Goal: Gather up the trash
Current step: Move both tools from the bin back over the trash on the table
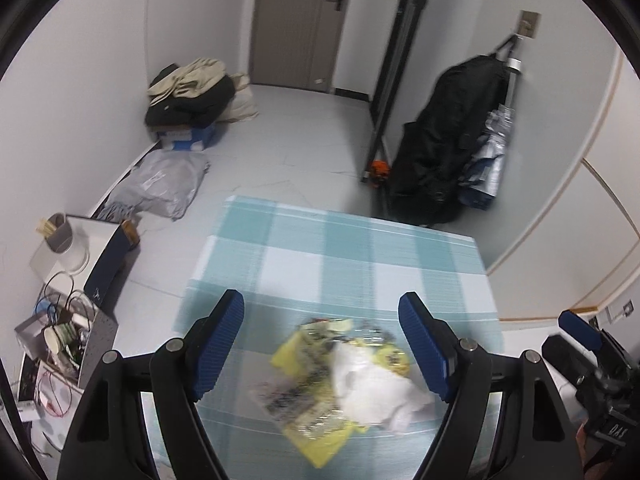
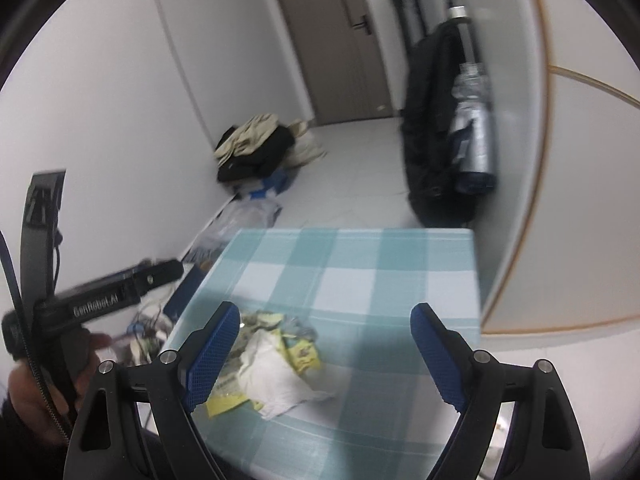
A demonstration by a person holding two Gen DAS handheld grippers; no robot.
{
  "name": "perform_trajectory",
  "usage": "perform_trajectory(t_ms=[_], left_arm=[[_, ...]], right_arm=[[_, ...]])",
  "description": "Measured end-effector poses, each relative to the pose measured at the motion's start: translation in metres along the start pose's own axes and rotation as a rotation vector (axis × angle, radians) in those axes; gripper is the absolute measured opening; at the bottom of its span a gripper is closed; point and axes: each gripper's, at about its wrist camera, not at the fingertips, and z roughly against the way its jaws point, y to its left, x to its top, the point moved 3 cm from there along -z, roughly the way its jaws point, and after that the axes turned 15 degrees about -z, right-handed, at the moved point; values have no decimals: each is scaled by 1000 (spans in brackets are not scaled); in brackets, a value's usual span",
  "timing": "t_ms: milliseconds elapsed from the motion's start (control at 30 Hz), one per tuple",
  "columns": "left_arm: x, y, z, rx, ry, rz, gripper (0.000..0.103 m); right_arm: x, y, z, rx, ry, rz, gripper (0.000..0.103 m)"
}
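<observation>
Trash (image 1: pixel 340 376): a loose heap of yellow printed wrappers and a crumpled white tissue (image 1: pixel 376 392), laid on a table covered with a teal-and-white checked cloth (image 1: pixel 360 248). Left gripper (image 1: pixel 322 344) is seen with jaws spread wide above the heap, nothing grasped. Right gripper (image 2: pixel 326 350) is likewise spread and empty, the heap lying toward its left finger (image 2: pixel 212 356). Contact cannot be determined through the blur.

The surface (image 1: pixel 360 248) wears a teal-and-white check cloth, and on it lie yellow printed wrappers (image 1: pixel 320 364) under a white crumpled tissue (image 1: pixel 372 392). Both hand-held grippers are black with blue ribbed pads (image 1: pixel 218 344). The floor (image 1: pixel 288 136) is pale grey, the door (image 1: pixel 300 20) brown-grey.
</observation>
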Motion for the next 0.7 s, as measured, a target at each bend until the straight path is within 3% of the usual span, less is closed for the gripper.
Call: perform_trajectory(t_ms=[300, 433, 700], left_arm=[[-9, 32, -12, -1, 42, 56, 77], [-13, 45, -15, -6, 65, 85, 77], [-17, 60, -17, 16, 83, 100, 77]], right_arm=[[-35, 36, -59, 44, 125, 179, 87], [-58, 37, -92, 13, 232, 151, 87], [-83, 46, -137, -44, 321, 141, 87]])
